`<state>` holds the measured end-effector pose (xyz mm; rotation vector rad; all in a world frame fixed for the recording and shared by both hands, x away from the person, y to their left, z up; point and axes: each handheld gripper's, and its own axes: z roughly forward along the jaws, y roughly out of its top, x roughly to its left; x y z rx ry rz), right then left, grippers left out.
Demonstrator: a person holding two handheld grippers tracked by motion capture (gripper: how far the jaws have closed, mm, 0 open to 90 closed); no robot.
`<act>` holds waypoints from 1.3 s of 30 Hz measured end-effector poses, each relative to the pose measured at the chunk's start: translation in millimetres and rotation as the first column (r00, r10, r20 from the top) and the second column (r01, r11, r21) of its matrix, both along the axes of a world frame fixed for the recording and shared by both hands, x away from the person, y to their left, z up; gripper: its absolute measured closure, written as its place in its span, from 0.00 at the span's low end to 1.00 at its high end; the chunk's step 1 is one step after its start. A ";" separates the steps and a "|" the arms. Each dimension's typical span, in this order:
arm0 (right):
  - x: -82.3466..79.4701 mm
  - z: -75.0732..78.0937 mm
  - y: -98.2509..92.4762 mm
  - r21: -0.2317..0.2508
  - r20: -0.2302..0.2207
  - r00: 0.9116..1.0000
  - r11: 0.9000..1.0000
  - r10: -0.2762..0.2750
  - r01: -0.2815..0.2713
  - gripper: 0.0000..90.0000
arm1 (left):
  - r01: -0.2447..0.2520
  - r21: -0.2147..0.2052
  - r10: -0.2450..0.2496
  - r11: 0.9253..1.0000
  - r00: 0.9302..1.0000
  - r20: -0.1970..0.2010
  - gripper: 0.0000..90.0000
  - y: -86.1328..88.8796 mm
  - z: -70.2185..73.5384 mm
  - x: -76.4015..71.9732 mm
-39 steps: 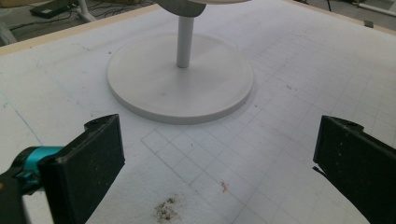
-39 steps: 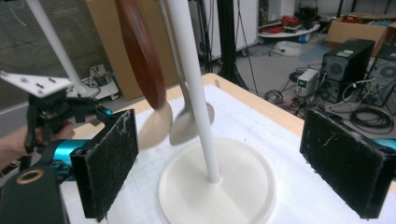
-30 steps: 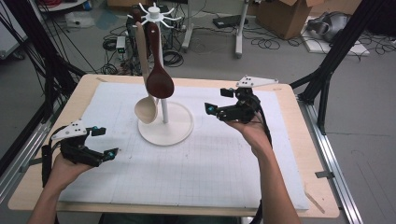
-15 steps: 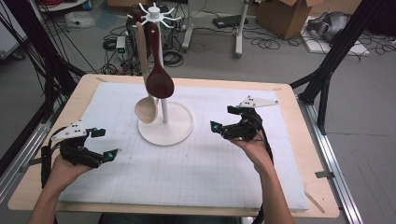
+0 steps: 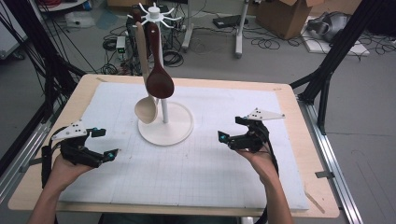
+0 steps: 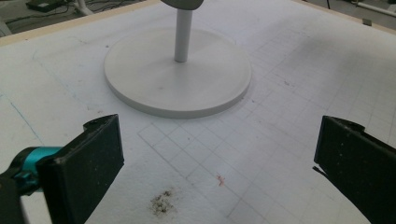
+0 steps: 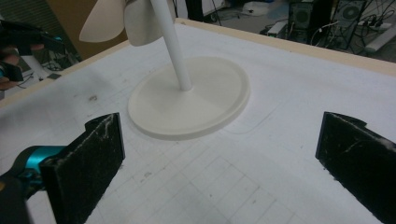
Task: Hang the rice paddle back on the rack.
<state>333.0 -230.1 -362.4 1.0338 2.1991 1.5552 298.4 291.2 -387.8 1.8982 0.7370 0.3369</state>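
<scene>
Left tool is sitting low over the white gridded mat near the left edge of the counter, jaws spread wide with nothing between them. Just past it, toward the middle, is the white stand, a round base with a pole. A pale wooden spoon and a dark brown spoon hang from the hooks up top, bowls down, right beside the pole. Right tool is over the mat on the right side, well apart from the stand, also spread wide and holding nothing.
</scene>
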 end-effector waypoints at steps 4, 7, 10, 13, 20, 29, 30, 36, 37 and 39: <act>-5.7 -5.4 -5.8 -0.007 -0.004 1.000 1.000 -0.015 0.015 0.00 | 0.000 0.001 0.000 1.000 1.000 -0.003 0.02 0.7 -0.3 0.0; -10.0 -10.2 -11.0 -0.006 -0.008 1.000 1.000 -0.030 0.030 0.00 | 0.003 0.002 -0.003 1.000 1.000 -0.006 0.02 -0.2 -1.0 0.1; -13.1 -14.7 -15.8 -0.004 -0.008 0.999 0.999 -0.043 0.043 0.00 | 0.004 0.004 -0.004 1.000 1.000 -0.009 0.02 -1.3 -1.6 0.1; -16.1 -18.9 -20.3 -0.004 -0.013 0.999 0.999 -0.053 0.052 0.00 | 0.005 0.003 -0.005 1.000 1.000 -0.013 0.02 -1.8 -2.4 0.5; -24.9 -29.8 -30.5 -0.005 -0.021 0.996 0.997 -0.082 0.082 0.00 | 0.007 0.007 -0.006 1.000 1.000 -0.016 0.02 -2.2 -4.4 1.0; -39.2 -44.7 -45.6 0.004 -0.021 0.992 0.992 -0.128 0.128 0.00 | 0.001 0.009 0.000 1.000 1.000 -0.023 0.02 -2.7 -8.2 1.9; -39.9 -46.0 -46.9 0.005 -0.016 0.991 0.991 -0.130 0.130 0.00 | 0.004 0.009 -0.003 1.000 1.000 -0.026 0.02 -2.7 -8.7 2.2; -50.9 -54.3 -54.9 0.004 -0.022 0.987 0.988 -0.156 0.156 0.00 | -0.001 0.004 0.001 1.000 0.999 -0.035 0.02 -2.0 -12.6 2.2; -52.7 -55.7 -56.4 0.005 -0.023 0.987 0.987 -0.159 0.160 0.00 | 0.002 0.011 -0.002 1.000 0.999 -0.034 0.02 -1.5 -13.2 2.7; -56.8 -58.2 -59.3 0.011 -0.024 0.984 0.985 -0.174 0.174 0.00 | 0.001 0.007 -0.001 1.000 0.999 -0.040 0.02 -2.1 -14.4 2.4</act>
